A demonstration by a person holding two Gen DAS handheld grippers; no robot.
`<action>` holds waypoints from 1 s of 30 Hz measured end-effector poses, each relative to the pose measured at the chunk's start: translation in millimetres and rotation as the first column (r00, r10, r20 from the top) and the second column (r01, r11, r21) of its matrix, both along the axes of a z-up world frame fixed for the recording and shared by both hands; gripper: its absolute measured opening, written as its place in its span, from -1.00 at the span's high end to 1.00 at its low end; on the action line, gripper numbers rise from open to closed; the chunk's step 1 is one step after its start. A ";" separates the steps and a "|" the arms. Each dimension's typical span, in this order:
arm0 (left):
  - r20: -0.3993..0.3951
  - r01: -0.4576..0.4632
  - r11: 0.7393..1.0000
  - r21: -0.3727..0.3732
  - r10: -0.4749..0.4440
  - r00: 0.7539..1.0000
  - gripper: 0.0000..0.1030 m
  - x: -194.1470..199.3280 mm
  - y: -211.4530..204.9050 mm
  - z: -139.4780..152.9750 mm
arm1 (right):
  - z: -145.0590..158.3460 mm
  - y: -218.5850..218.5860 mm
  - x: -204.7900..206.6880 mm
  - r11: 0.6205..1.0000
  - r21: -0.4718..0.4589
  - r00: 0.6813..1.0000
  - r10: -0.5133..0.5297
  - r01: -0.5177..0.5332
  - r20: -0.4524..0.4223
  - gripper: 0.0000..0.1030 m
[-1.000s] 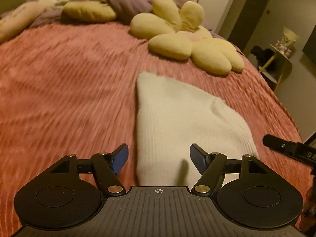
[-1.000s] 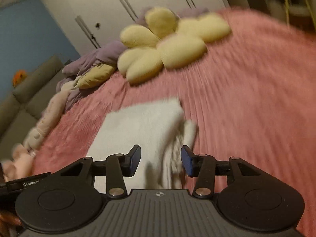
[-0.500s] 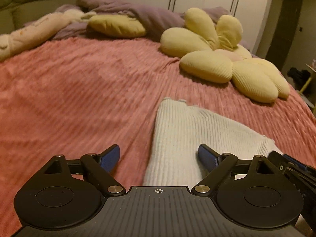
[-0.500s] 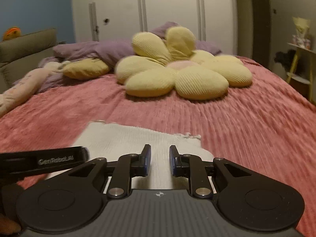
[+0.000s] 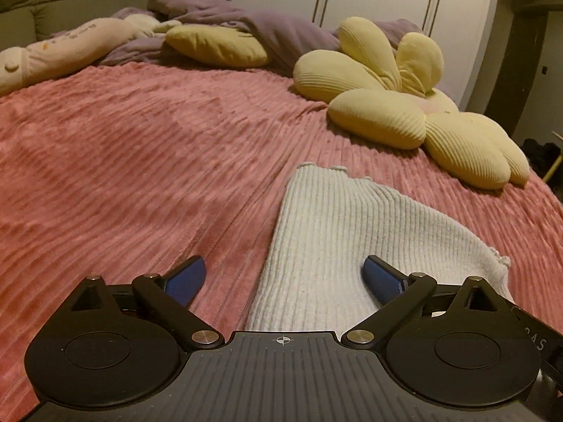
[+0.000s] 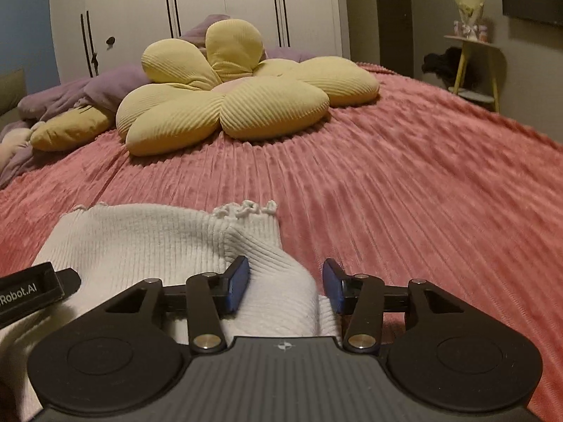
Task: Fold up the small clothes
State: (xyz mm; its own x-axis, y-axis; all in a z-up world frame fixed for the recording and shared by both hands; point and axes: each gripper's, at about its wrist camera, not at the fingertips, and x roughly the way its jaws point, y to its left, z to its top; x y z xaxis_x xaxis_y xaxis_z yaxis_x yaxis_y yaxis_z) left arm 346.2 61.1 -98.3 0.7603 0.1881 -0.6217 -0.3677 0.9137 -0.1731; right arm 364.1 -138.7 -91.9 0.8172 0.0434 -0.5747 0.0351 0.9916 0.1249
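both grippers, left (image 5: 283, 276) and right (image 6: 284, 283), level, spread wide over white knit garment (image 5: 337, 242).

A bed covered with a ribbed pink blanket (image 5: 140, 161). Near its far edge lies a large yellow flower-shaped cushion (image 6: 225, 102), with a smaller yellow pillow (image 5: 214, 45) beside it. Crumpled purple bedding (image 5: 267, 31) is heaped along that far edge, and a long pale plush toy (image 5: 59, 49) rests toward the far left corner. White wardrobe doors (image 6: 218, 10) stand behind the bed; a small yellow-legged side table (image 6: 475, 66) stands off its right edge.
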 end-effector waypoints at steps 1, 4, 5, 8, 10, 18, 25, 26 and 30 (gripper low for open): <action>0.002 0.001 1.000 -0.006 -0.001 1.000 -0.96 0.1 1.2 -1.3 | -1.6 -1.4 0.3 1.000 0.008 1.000 -0.001 0.001 0.000 0.10; -0.009 0.011 0.999 -0.044 -0.012 1.000 -0.97 3.3 8.0 -1.8 | -2.6 -1.0 1.9 1.000 0.009 1.000 -0.002 0.002 -0.003 0.06; -0.022 0.020 0.998 -0.053 -0.021 1.000 -0.96 4.1 9.5 0.9 | -1.3 -0.8 1.7 1.000 0.011 1.000 -0.001 0.001 -0.005 0.04; -0.094 0.055 0.994 -0.092 -0.063 0.994 -0.96 -2.5 16.4 19.8 | 8.5 -4.8 1.2 0.999 0.039 0.999 0.008 -0.007 -0.035 -0.08; -0.099 0.097 0.989 -0.112 -0.108 0.989 -0.96 -24.8 19.4 34.6 | 24.4 -8.7 -8.2 0.998 0.054 0.998 0.037 -0.035 -0.046 -0.13; -0.132 0.137 0.980 -0.142 -0.156 0.979 -0.99 -96.7 23.8 31.9 | 39.7 -12.3 -117.4 0.981 -0.128 0.983 0.159 -0.146 0.097 -0.30; -0.204 0.153 0.985 -0.083 -0.167 0.965 -1.00 -93.9 16.7 43.0 | 29.7 -9.1 -112.2 0.941 -0.261 0.974 0.225 -0.216 0.005 -0.56; -0.209 0.158 0.984 -0.087 -0.173 0.962 -1.00 -99.7 16.5 47.1 | 37.2 -9.9 -110.8 0.941 -0.255 0.974 0.224 -0.221 -0.016 -0.56; -0.255 0.194 0.980 -0.038 -0.198 0.947 -1.00 -121.9 10.2 49.3 | 56.1 -9.0 -137.3 0.935 -0.238 0.964 0.267 -0.262 -0.010 -0.56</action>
